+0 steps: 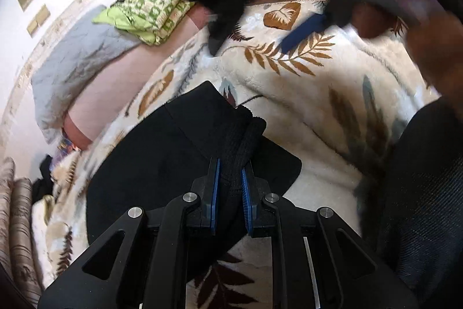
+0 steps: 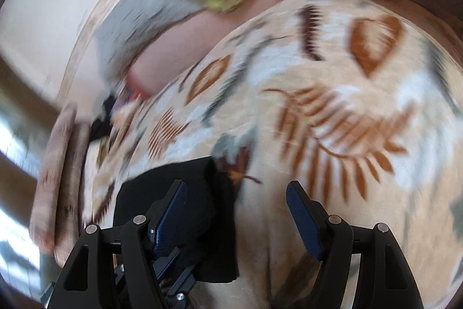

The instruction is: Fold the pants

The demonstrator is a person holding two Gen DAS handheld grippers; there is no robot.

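Black ribbed cloth is clamped between the left gripper (image 1: 230,184): the pants (image 1: 185,152), running away from its fingers onto the leaf-print blanket (image 1: 318,112). Nearer the fabric than its partner, it leads; the right gripper (image 2: 235,203) hangs with jaws apart, empty, pants just left of it. No containers show.

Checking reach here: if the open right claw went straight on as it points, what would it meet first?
Probably the cream leaf-patterned fleece blanket; the black pants lie left of that line, though depth is unclear.
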